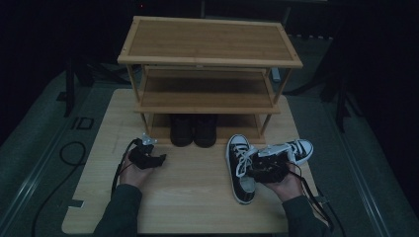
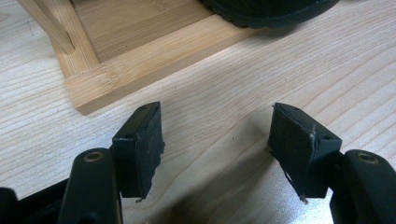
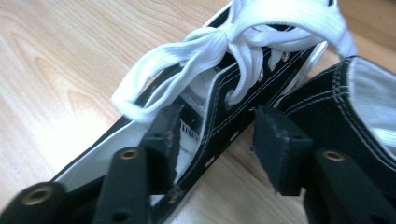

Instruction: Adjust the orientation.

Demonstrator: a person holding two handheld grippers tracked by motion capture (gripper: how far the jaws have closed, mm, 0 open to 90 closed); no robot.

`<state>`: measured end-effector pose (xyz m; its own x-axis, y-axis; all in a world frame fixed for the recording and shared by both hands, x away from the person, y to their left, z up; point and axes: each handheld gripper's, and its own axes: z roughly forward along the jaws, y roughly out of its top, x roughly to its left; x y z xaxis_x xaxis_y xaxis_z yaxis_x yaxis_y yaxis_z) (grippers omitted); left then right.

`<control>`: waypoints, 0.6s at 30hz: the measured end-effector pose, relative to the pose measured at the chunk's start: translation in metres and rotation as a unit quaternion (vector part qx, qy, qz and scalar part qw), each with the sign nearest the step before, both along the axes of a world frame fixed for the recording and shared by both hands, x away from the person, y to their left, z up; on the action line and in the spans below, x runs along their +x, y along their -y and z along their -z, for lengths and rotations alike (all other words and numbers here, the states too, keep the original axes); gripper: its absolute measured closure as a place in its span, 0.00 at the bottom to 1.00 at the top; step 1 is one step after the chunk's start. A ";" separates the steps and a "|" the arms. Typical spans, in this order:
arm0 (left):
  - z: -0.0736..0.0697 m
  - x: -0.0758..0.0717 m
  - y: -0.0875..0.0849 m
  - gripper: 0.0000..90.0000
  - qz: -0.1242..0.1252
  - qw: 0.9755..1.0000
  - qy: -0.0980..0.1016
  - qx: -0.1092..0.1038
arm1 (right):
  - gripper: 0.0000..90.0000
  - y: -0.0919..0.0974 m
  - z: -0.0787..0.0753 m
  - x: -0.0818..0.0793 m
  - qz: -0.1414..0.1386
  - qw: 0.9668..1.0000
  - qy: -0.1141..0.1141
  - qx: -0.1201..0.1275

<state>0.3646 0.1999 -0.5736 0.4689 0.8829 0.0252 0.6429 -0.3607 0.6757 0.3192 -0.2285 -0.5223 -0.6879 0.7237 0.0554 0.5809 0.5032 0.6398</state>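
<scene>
Your black canvas sneaker [image 1: 240, 170] with white laces, toe cap and sole lies on the pale wooden table [image 1: 188, 197], right of centre, its twin [image 1: 291, 150] just beside it. Behind them stands a three-tier bamboo shoe rack [image 1: 207, 54], with a pair of black boots [image 1: 193, 129] on its lowest shelf; the room around is dark. Your right gripper [image 3: 212, 140] straddles the sneaker's side wall at the opening, one pad inside, jaws half spread. Your left gripper [image 2: 217, 149] is spread wide over bare table, holding nothing.
</scene>
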 end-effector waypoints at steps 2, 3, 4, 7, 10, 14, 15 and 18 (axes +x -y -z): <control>0.000 0.000 0.000 0.40 0.000 1.000 0.001 -0.001 | 0.62 -0.003 0.006 0.007 0.014 1.000 -0.012 -0.011; 0.000 0.000 0.000 0.40 0.000 1.000 0.002 -0.001 | 0.63 -0.004 0.008 0.008 0.017 1.000 -0.018 -0.009; 0.001 -0.001 0.000 0.40 -0.001 1.000 0.003 -0.002 | 0.63 -0.005 0.009 0.010 0.019 0.999 -0.025 -0.008; 0.001 -0.001 0.000 0.40 -0.003 1.000 0.005 -0.003 | 0.67 -0.009 0.011 0.013 0.029 0.999 -0.039 -0.014; 0.001 -0.002 0.000 0.40 -0.003 1.000 0.007 -0.004 | 0.77 -0.010 0.011 0.014 0.035 0.998 -0.049 -0.020; 0.002 -0.002 0.000 0.40 -0.004 1.000 0.008 -0.005 | 0.85 -0.010 0.009 0.014 0.033 0.998 -0.051 -0.031; 0.002 -0.002 0.000 0.40 -0.004 1.000 0.008 -0.005 | 0.86 -0.010 0.009 0.013 0.033 0.998 -0.050 -0.034; 0.002 -0.002 0.000 0.40 -0.005 1.000 0.008 -0.005 | 0.89 -0.010 0.008 0.013 0.030 0.998 -0.048 -0.039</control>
<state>0.3621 0.2001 -0.5754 0.4602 0.8875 0.0248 0.6346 -0.3484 0.6898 0.3323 -0.2186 -0.5305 -0.6375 0.7680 0.0609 0.6678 0.5115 0.5408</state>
